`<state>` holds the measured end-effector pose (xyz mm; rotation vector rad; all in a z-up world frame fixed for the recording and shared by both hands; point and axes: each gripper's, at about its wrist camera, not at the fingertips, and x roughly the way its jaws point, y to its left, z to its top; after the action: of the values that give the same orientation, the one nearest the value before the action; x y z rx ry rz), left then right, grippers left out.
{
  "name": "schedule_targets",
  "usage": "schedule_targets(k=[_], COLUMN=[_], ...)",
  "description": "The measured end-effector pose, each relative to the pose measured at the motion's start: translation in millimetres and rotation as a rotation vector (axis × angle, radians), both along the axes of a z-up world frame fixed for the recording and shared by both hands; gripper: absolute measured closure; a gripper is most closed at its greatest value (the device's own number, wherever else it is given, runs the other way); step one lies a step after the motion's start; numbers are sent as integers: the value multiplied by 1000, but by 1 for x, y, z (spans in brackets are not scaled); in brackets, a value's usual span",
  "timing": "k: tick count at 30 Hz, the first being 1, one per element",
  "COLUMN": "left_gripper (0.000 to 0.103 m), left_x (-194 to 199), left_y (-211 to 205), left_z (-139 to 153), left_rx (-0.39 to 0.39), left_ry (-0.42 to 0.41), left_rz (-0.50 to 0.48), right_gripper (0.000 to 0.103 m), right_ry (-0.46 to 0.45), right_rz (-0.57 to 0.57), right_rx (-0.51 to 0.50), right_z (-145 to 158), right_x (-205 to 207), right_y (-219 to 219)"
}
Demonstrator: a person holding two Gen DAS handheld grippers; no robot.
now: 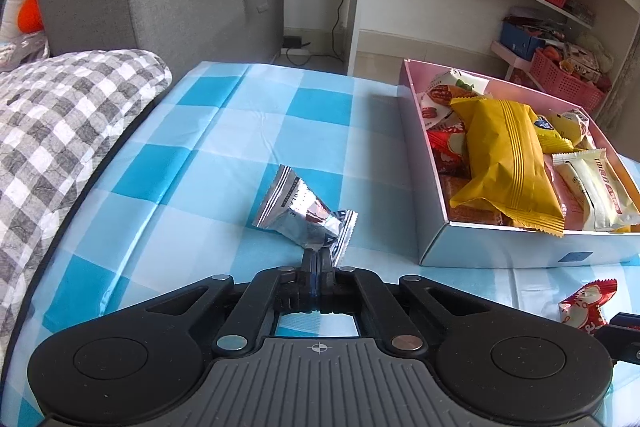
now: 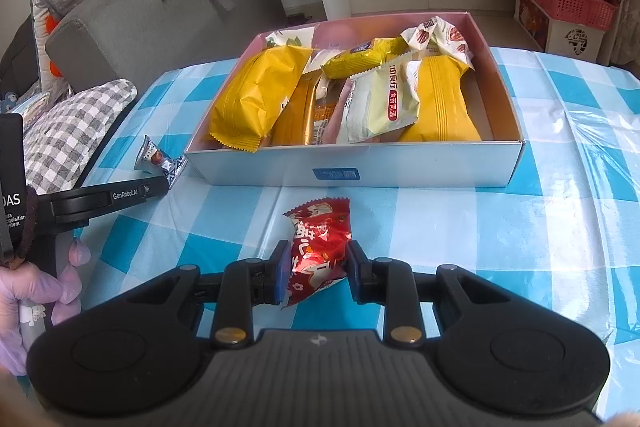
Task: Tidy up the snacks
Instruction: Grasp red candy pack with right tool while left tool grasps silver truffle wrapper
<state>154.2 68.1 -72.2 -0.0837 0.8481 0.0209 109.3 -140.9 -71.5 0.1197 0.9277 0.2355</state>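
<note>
A light, crinkly red snack packet (image 2: pixel 318 251) is gripped mid-body by the right claw (image 2: pixel 318 273); the left claw (image 1: pixel 317 257) is closed on a silver packet's (image 1: pixel 298 209) slippery sealed edge.

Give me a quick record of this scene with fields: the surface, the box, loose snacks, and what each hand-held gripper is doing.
surface: blue checked tablecloth
box: open box, filled with yellow, white and red packets
loose snacks: silver packet left of the box; red packet in front of it
left hand-held gripper: shut, pinching the silver packet's sealed end
right hand-held gripper: shut on the red packet
both packets: not yet in the box
</note>
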Motion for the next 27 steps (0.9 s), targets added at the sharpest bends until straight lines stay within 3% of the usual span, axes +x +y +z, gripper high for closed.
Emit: schedule_targets(k=[6, 11, 13, 15, 17, 27], left_gripper=[103, 98, 88, 53, 30, 29], left_x=[-6, -14, -12, -9, -6, 22], left_y=[11, 20, 20, 20, 18, 13], left_z=[5, 11, 13, 14, 15, -6], left_rx=[-16, -50, -29, -27, -7, 102], left_ry=[3, -19, -31, -53, -79, -44], left_rz=[-5, -95, -112, -122, -119, -165], right_gripper=[77, 77, 77, 77, 77, 77], right_ry=[-6, -4, -4, -1, -1, -25], right_rz=[-3, -4, -4, 0, 8, 91], right_rx=[5, 4, 7, 19, 29, -51], right_z=[2, 2, 2, 2, 3, 1], right_x=[0, 0, 1, 2, 3, 6], right_y=[0, 1, 2, 3, 7, 39])
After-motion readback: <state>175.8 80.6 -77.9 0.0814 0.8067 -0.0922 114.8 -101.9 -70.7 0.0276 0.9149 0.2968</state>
